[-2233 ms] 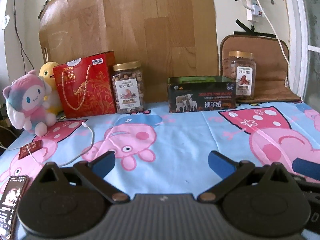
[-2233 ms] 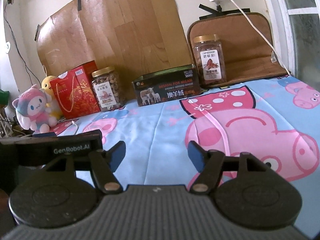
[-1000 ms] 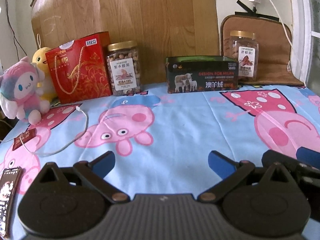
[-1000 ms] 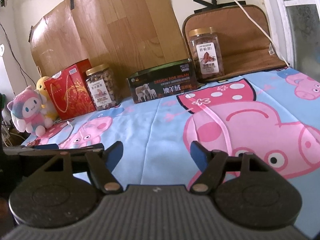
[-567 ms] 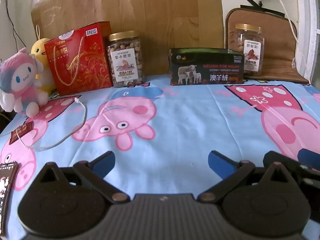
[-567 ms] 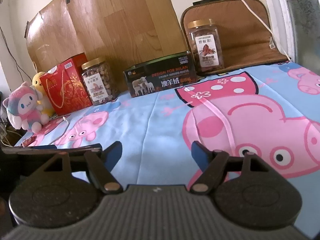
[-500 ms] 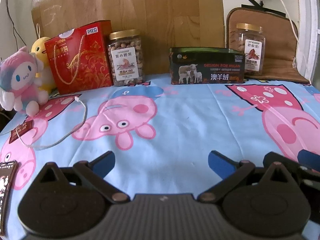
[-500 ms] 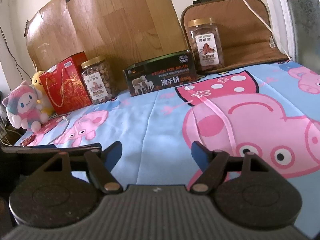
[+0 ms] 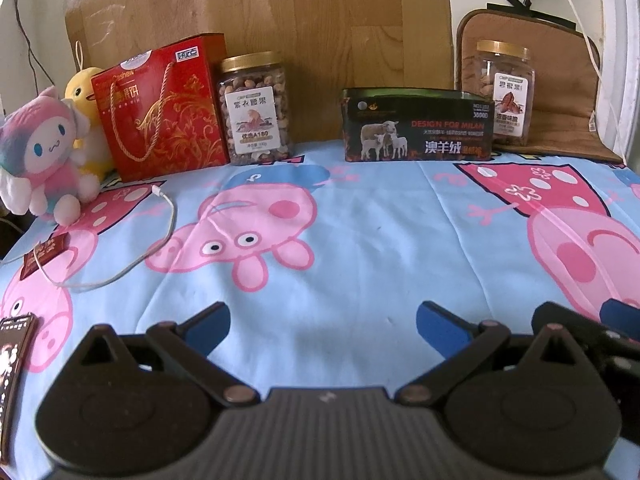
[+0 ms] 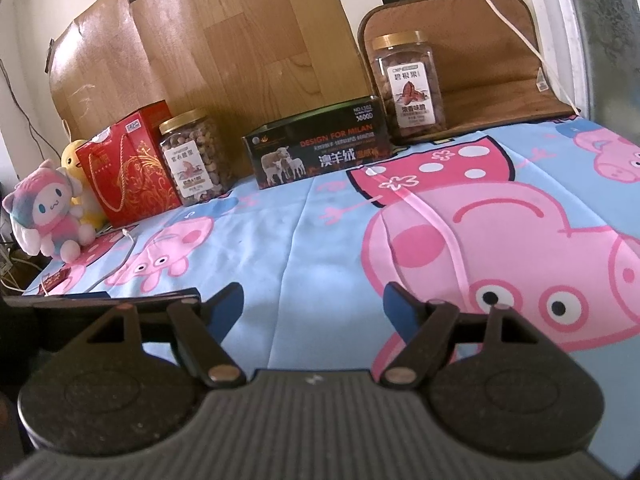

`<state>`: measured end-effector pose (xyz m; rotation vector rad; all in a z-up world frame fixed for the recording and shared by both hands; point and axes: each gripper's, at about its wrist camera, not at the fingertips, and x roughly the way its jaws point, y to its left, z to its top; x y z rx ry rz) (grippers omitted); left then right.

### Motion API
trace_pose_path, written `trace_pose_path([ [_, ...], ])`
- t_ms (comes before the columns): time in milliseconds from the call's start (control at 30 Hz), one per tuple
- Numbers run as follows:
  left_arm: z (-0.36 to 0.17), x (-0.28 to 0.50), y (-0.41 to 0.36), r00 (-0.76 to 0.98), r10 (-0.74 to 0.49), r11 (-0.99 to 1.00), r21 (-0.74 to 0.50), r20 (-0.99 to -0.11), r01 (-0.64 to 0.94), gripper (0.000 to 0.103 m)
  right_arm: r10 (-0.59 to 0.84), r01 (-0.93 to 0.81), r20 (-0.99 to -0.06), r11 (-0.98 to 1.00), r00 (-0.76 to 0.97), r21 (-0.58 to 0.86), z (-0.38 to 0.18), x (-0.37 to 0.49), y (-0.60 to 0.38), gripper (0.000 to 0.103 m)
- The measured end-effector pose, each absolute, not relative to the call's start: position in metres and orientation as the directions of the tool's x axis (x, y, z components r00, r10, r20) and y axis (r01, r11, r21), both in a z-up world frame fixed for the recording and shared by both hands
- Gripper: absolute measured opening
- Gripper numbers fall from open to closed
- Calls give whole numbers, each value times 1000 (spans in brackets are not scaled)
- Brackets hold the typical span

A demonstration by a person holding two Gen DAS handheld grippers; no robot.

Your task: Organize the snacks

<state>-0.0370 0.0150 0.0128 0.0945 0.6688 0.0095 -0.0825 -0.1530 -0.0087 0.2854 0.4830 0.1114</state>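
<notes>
A light-blue cartoon-pig bedsheet [image 9: 360,240] covers the surface. Far ahead of the left gripper [image 9: 322,322] stand a red gift bag [image 9: 160,108], two gold-lidded nut jars [image 9: 256,108] [image 9: 506,92] and a dark sheep-printed box [image 9: 416,132]; a white cable [image 9: 120,264] lies left.

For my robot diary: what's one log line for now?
left gripper: open, empty | right gripper: open, empty | nut jars: untouched

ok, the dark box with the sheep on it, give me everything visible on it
The dark box is a long, low, black carton with a greenish open top rim. Its front shows three sheep, red "DESIGN FOR MILAN" lettering and white Chinese characters. It stands upright on the cartoon-pig sheet, backed by the wood-pattern board. Nothing grips it.
</notes>
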Motion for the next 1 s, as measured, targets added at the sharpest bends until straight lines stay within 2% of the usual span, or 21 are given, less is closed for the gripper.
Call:
trace_pose_path([
  [267, 11, -34, 21, 761, 35, 998, 66, -647, 10, 103, 157, -37, -465, 966, 871, 257, -6, -81, -149, 80],
  [400, 13, -35, 26, 763, 39, 999, 52, -645, -7, 103, 131, -24, -476, 974, 870, 225, -4, -82, -148, 90],
  [633, 12, -34, 30, 758, 52, 998, 48, -650, -27, 103, 86, -4, -482, 985, 872, 170, -3, -82, -148, 96],
  [1000, 10, -35, 28, 758, 54, 998, 59, -650, -21, 103, 17, 55, -487, 989, 873, 134, -3, -82, -151, 98],
])
